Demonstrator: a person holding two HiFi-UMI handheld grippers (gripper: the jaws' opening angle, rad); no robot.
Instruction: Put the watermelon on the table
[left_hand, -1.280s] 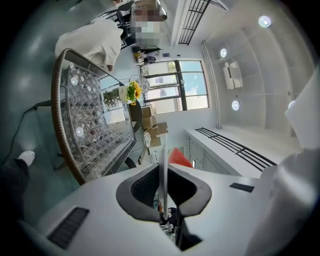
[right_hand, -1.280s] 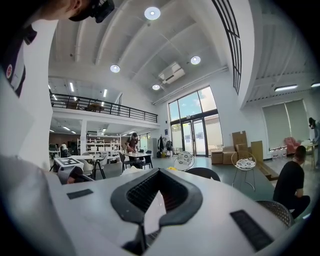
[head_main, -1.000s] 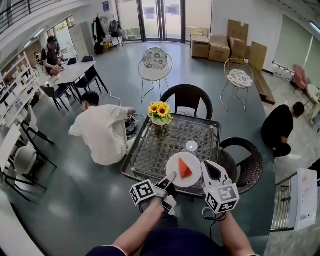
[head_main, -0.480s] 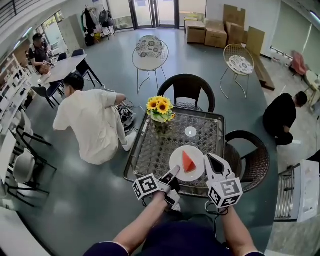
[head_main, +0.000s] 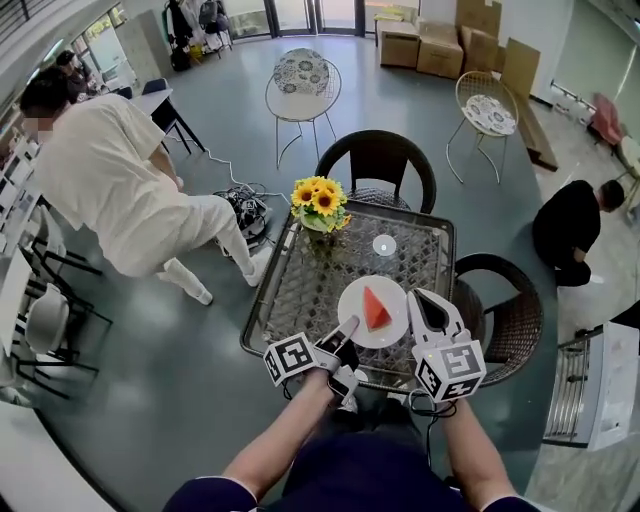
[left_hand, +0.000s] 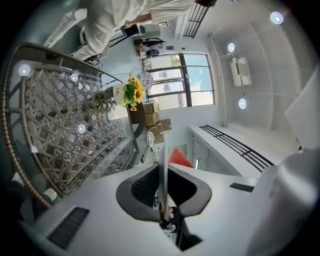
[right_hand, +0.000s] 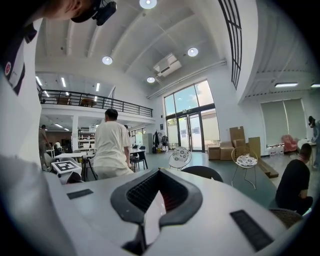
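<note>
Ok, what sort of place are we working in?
Probably the open lounge of an office or studio: a glass-topped table with sunflowers ringed by wicker chairs, tall glass doors, a mezzanine railing, and cardboard boxes stacked by the wall.

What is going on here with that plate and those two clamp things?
A person holds a two-jaw gripper in each hand. The left gripper and the right gripper are each clamped on an opposite edge of a round white plate carrying a red watermelon wedge. The plate is over the near end of a glass-topped wicker table; whether it has touched down isn't clear.
</note>
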